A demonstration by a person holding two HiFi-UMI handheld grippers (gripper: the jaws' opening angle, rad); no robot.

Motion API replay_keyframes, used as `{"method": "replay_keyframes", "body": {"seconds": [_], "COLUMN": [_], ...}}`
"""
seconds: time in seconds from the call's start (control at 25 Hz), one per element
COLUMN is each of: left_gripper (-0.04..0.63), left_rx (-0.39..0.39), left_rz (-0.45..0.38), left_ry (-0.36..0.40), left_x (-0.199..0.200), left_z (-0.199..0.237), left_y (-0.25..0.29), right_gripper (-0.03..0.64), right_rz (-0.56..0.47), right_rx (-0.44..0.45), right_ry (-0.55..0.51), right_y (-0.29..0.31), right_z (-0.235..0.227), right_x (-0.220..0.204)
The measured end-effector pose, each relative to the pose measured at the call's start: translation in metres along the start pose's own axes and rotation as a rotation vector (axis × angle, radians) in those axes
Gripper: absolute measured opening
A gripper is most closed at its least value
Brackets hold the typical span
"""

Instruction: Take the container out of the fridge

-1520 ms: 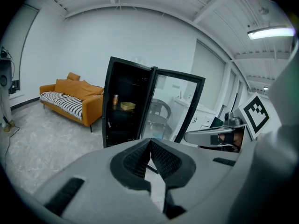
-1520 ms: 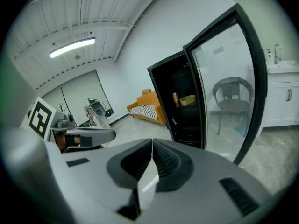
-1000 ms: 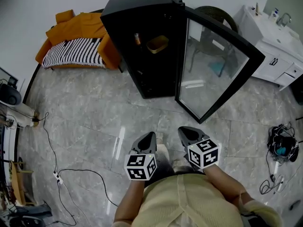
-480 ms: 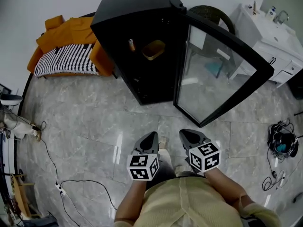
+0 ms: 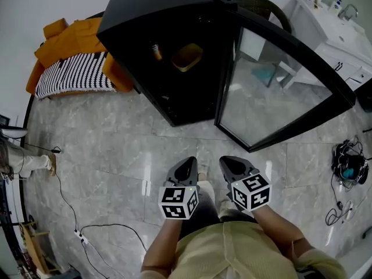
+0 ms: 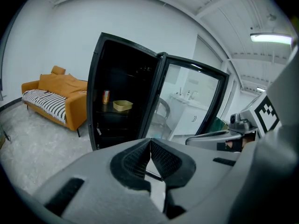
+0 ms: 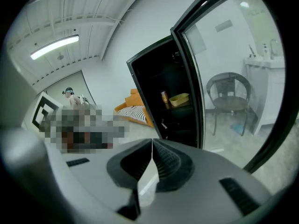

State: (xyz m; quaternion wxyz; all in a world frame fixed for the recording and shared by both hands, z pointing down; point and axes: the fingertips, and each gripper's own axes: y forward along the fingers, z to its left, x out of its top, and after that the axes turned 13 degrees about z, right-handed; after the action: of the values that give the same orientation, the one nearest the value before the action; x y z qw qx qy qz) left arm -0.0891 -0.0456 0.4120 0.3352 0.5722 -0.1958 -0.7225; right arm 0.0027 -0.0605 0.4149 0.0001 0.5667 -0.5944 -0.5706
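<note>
Container [image 5: 187, 57] is judged light and stiff (a shallow, yellowish, open-topped tub), so its near rim is best pinched, with care taken against tipping. It is seen at twelve o'clock in the head view, on a shelf inside the fridge [image 5: 145, 22], with a can [image 5: 156, 52] at its nine o'clock and the glass door [image 5: 279, 92] open at three. Left gripper [image 5: 186, 166] and right gripper [image 5: 228, 165] are pressed together, empty, well apart from it.

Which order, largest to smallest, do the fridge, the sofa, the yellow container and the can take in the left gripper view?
1. fridge
2. sofa
3. yellow container
4. can
The container and the can share one shelf, so nearness hardly affects their order.
</note>
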Motion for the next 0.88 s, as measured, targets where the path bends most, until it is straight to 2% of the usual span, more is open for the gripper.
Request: {"method": "replay_keyframes", "body": {"seconds": [0.28,0.88], "left_gripper": [0.023,0.023], "left_rx": [-0.019,-0.034], "left_rz": [0.033,0.042], "left_ry": [0.011,0.037], "left_x": [0.001,0.015], "left_z": [0.013,0.048], "left_y": [0.023,0.067], "right_gripper": [0.029,0.029], "right_rz": [0.009,-0.007], "right_rx": [-0.004,-0.039], "right_ry": [0.030,0.033], "right_y": [0.023,0.071], "right_z": [-0.008,-0.030], "right_x": [0.005,0.030]}}
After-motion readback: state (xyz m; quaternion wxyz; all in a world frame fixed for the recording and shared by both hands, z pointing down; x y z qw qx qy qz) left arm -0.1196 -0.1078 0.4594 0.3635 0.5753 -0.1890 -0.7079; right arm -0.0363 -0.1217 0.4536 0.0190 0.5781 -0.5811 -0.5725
